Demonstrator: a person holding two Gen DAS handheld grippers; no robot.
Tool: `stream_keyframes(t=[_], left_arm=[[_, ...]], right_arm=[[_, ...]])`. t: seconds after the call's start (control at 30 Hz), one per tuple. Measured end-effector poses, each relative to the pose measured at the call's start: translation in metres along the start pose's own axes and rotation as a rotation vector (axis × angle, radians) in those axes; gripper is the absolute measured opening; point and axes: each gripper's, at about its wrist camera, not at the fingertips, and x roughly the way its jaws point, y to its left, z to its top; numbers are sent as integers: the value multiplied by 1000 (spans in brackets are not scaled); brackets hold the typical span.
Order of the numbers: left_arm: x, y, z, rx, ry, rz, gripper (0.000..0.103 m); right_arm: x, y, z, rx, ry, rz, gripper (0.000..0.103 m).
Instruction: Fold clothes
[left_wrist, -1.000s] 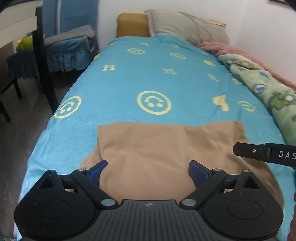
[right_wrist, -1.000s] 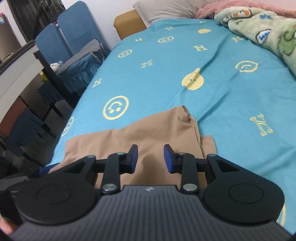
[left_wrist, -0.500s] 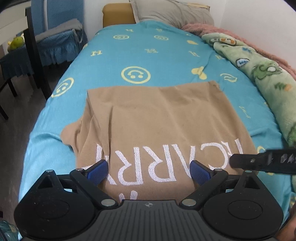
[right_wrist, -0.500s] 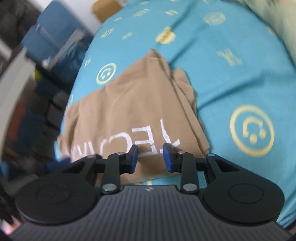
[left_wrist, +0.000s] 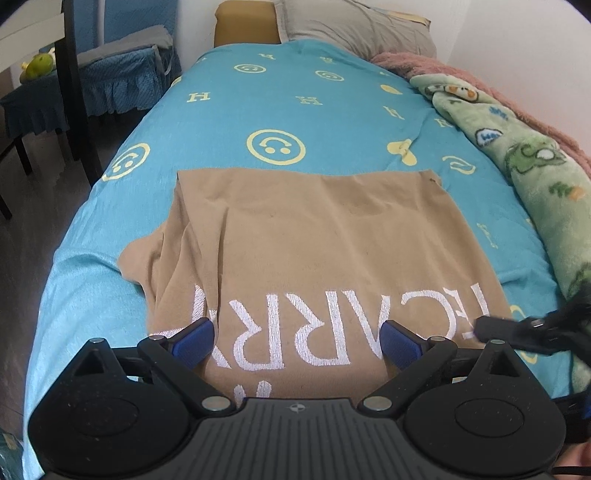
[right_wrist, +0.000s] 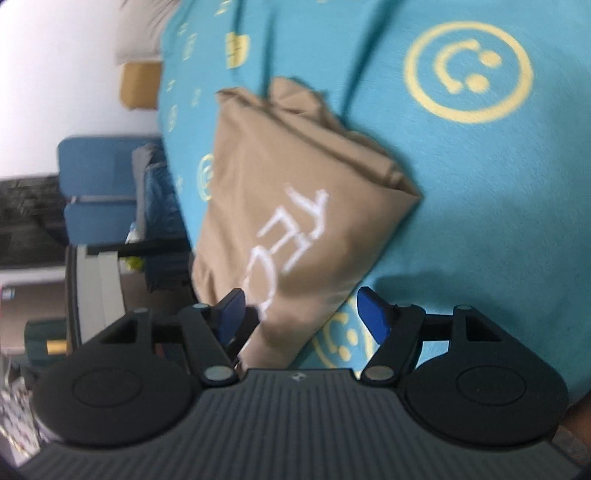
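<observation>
The bed (left_wrist: 221, 110) is covered by a turquoise sheet printed with yellow smiley faces and H letters. A tan shirt (left_wrist: 314, 251) with white lettering lies spread flat on its near end. A green patterned blanket (left_wrist: 524, 162) lies bunched along the right edge, and a grey pillow (left_wrist: 354, 26) rests at the head.

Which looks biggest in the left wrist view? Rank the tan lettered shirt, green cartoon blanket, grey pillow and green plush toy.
1. Tan lettered shirt, though nearness to the camera inflates it.
2. Green cartoon blanket.
3. Grey pillow, far off.
4. Green plush toy.
</observation>
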Motion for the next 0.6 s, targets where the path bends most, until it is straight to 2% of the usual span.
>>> stream_keyframes(t=[0.17,0.27,0.43,0.5,0.57,0.6], left_arm=[[2,2,1,-15,1,-5,98],[2,2,1,-24,1,-9,98],[2,6,3,-53,-1,-23,98],[3,7,3,-59,3,-29,98],[4,6,3,-54,6,-28,98],[4,5,3,-52,7,-27,98]], right_arm=[[8,-12,-3,55,-133,74,69],[11,-11,-1,59,-175,112,69],[-1,8,-5,-46,-200,216,69],[2,10,-5,-68,-196,181,69],[7,4,-1,-23,-179,137,67],[10,3,2,-21,-160,96,59]])
